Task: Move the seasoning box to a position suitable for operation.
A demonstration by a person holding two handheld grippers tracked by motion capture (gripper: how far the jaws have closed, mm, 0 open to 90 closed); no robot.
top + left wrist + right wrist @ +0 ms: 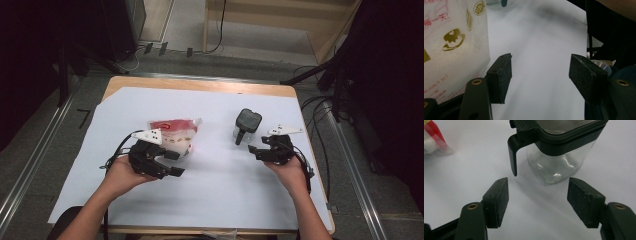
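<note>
Holding both grippers wide and empty, you have the soft, crinkly bag (172, 134) left of centre by your left gripper (170, 162); the slick, rigid jar (246, 126) faces your right gripper (257, 151)—grasp its clear walls.

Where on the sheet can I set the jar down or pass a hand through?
Bare white sheet lies between the two tongs and toward the near edge, and along the far edge behind the pouch and jar. It is tight beside the pouch at the left tongs and between jar and right tongs.
</note>
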